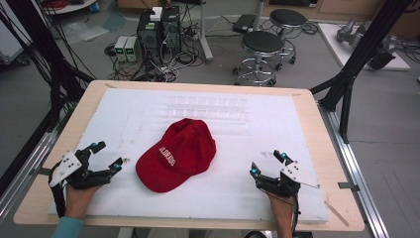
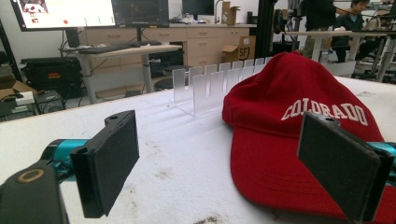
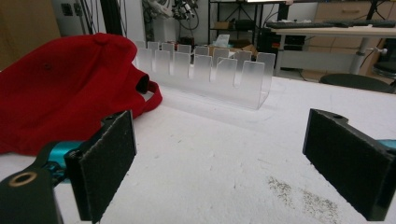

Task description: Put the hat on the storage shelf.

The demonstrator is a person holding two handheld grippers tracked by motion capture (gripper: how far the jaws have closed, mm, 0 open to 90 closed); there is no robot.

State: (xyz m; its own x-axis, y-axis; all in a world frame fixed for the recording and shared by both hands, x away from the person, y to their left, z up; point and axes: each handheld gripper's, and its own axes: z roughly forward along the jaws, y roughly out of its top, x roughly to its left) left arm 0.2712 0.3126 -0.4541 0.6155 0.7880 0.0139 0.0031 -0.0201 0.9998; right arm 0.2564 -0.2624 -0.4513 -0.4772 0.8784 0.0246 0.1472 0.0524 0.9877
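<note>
Red cap (image 1: 176, 154) lies mid-surface (image 1: 297, 129), between my grippers, brim toward my left one. Both sets of fingers stand released, empty. My left gripper (image 1: 106, 156) is nearer the cap; my right gripper (image 1: 268, 163) sits farther off.

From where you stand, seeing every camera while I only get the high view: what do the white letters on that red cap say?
Observer: The left gripper view reads COLORADO on the red cap.
Operator: What's the faint ridged thing behind it?
Observer: A clear slotted rack, standing upright.
Operator: Does the cap have a back strap?
Observer: Yes, the right gripper view shows a red strap below an opening.
Operator: Are the tongs holding anything?
Observer: No, the left tongs and the right tongs are open with nothing between them.
</note>
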